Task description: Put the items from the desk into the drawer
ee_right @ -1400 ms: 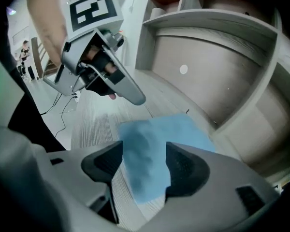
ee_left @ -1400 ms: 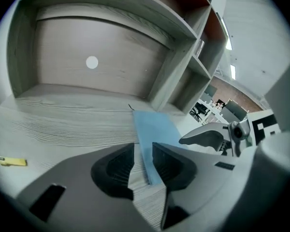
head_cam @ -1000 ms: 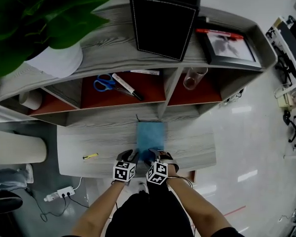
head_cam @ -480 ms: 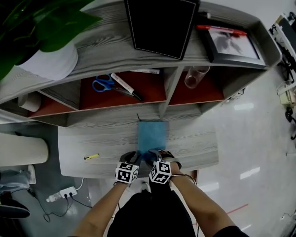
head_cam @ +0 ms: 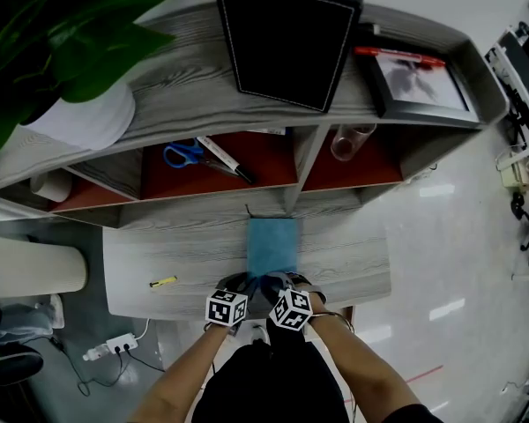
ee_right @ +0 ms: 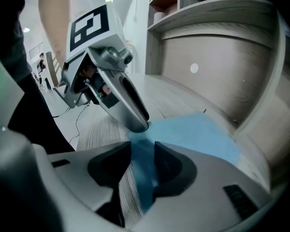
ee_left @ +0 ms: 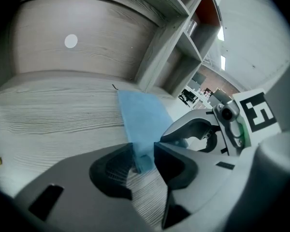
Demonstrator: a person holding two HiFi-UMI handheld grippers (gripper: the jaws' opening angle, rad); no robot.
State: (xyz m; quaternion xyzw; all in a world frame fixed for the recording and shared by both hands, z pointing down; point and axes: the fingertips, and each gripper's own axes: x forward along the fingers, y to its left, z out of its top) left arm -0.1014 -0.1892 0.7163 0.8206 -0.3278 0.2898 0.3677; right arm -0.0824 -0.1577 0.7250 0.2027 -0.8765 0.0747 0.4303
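A flat blue notebook lies on the grey wood desk, its long side running away from me. Both grippers are at its near edge, side by side. My left gripper is shut on the near left corner; in the left gripper view the notebook fills the gap at that gripper. My right gripper has just been closing on the near right corner. In the right gripper view, the pads of that gripper press on the notebook.
A small yellow item lies at the desk's left. The shelf cubbies behind hold blue scissors, a marker and a glass. On top stand a black box, a picture frame and a potted plant.
The right gripper's jaws have drawn in onto the notebook's near edge. Both grippers stay at that edge and the notebook has not shifted.
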